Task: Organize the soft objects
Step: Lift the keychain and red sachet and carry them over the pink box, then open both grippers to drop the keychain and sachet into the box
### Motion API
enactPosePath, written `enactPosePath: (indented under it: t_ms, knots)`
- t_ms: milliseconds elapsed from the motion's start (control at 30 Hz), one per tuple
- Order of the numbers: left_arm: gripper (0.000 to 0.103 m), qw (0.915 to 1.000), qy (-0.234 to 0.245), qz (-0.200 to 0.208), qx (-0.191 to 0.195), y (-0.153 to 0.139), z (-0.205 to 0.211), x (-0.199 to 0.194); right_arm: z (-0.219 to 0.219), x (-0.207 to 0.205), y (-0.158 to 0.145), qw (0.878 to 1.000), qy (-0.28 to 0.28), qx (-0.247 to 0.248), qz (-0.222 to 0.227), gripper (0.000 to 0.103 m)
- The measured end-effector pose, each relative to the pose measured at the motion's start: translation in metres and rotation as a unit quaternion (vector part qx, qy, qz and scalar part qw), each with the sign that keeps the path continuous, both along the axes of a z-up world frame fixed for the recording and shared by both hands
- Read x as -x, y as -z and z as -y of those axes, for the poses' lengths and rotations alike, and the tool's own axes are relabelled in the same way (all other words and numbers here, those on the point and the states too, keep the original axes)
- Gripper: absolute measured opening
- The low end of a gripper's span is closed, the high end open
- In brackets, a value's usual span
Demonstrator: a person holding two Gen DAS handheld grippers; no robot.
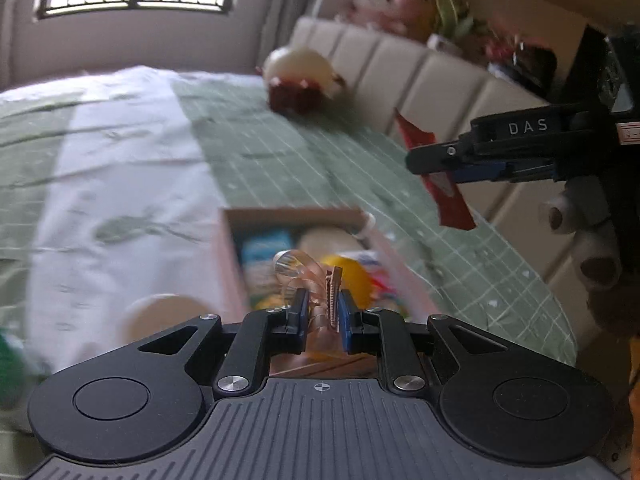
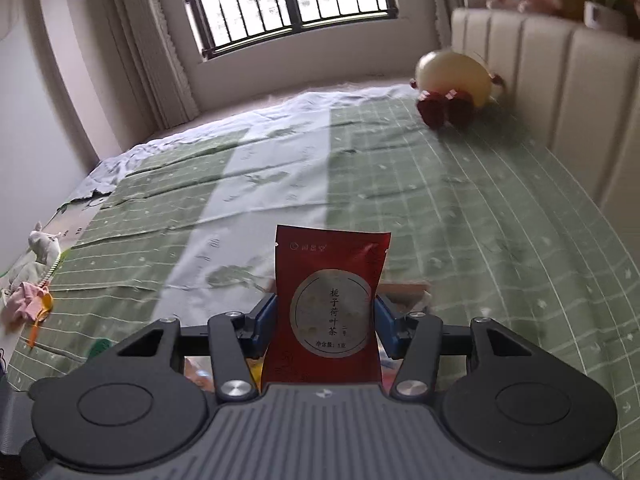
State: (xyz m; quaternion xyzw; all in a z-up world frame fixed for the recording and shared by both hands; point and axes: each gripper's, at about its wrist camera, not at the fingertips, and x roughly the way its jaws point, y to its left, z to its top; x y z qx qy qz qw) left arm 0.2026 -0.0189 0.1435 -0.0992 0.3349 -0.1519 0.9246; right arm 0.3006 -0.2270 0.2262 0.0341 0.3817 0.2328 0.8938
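Note:
My left gripper [image 1: 324,310] is shut on a clear pinkish hair clip [image 1: 316,276] and holds it above an open cardboard box [image 1: 228,248] on the bed. The box holds a yellow item [image 1: 352,280] and other colourful soft things. My right gripper [image 2: 325,322] is shut on a red tea packet [image 2: 330,308] with a round label. In the left wrist view the right gripper [image 1: 420,160] comes in from the right, holding the red packet [image 1: 444,196] above the bed, right of the box.
A green checked bedspread [image 2: 460,208] with a white stripe covers the bed. A cream and red plush toy [image 2: 452,84] lies by the padded headboard [image 2: 560,80]. A pink plush [image 1: 384,0] sits on the headboard ledge. Small cloth items [image 2: 32,292] lie at the bed's left edge.

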Motion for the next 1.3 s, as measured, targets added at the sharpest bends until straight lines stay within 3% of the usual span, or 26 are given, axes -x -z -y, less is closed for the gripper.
enactPosePath:
  t_ms: [100, 167, 267, 433, 567, 700, 800, 1300]
  knots:
    - [0.018, 0.9999, -0.003, 0.005, -0.008, 0.01, 0.027, -0.018, 0.019, -0.012, 0.025, 1.0, 0.007, -0.014, -0.011, 0.051]
    - [0.018, 0.9997, -0.009, 0.022, -0.006, 0.007, 0.036, -0.026, 0.024, -0.018, 0.039, 0.999, 0.008, -0.029, -0.016, 0.051]
    - [0.018, 0.9988, -0.019, 0.032, -0.032, -0.004, 0.045, -0.041, 0.03, -0.027, 0.066, 0.998, 0.006, -0.05, -0.031, 0.052]
    - [0.018, 0.9985, -0.038, -0.035, -0.019, -0.006, 0.039, -0.095, 0.025, -0.03, 0.111, 0.999, 0.005, -0.036, -0.033, 0.052]
    - [0.018, 0.9936, -0.058, -0.096, -0.018, 0.007, 0.03, -0.14, 0.022, -0.023, 0.138, 0.999, -0.008, -0.036, -0.033, 0.052]
    - [0.018, 0.9844, -0.07, -0.161, -0.01, 0.03, 0.026, -0.172, 0.007, -0.004, 0.142, 0.999, -0.029, 0.015, 0.027, 0.053]
    - [0.018, 0.9777, -0.073, -0.196, -0.017, 0.046, 0.028, -0.187, 0.003, 0.006, 0.146, 0.998, -0.037, 0.026, 0.046, 0.053]
    - [0.021, 0.9742, -0.057, -0.216, -0.034, 0.056, 0.033, -0.192, -0.009, 0.015, 0.151, 0.995, -0.051, 0.049, 0.065, 0.058]
